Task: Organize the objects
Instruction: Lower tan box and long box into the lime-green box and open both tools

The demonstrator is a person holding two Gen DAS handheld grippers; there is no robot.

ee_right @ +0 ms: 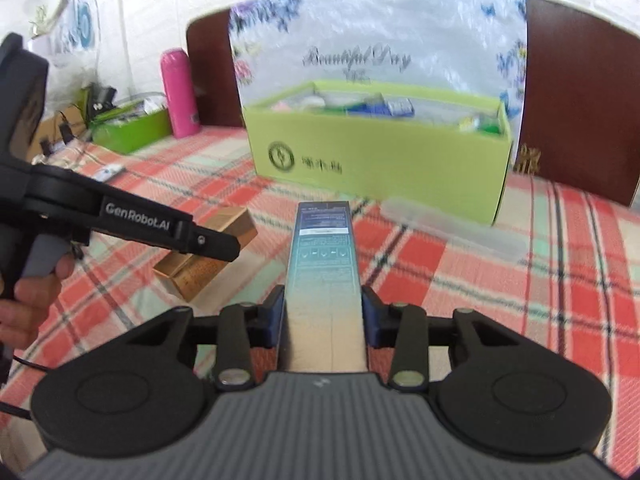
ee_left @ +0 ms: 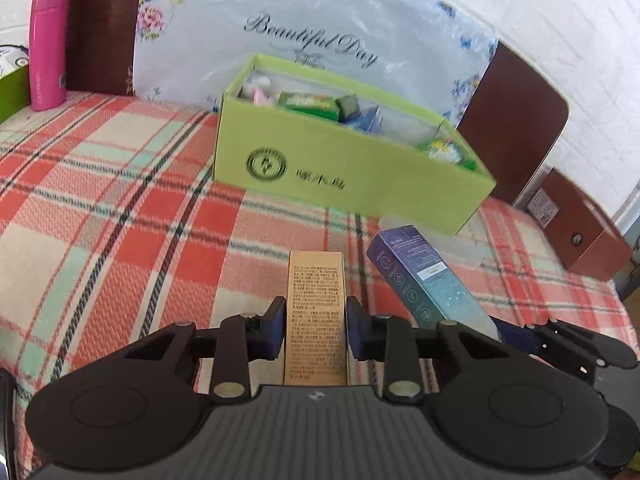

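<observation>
While gripped, tan carton (ee_left: 316, 320) and blue carton (ee_right: 324, 288) point lengthwise toward green box (ee_right: 380, 160).

Both views are bright, evenly lit by soft daylight with faint shadows; fisheye bending curves the edges and darkens the corners, glare whitens the plastic sheet (ee_right: 380, 32) at upper centre, and the right view is motion-blurred

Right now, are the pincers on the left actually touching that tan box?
Touching. The left wrist view shows the left gripper with both blue pads pressed flat against the sides of the tan box, no gap visible.
</observation>
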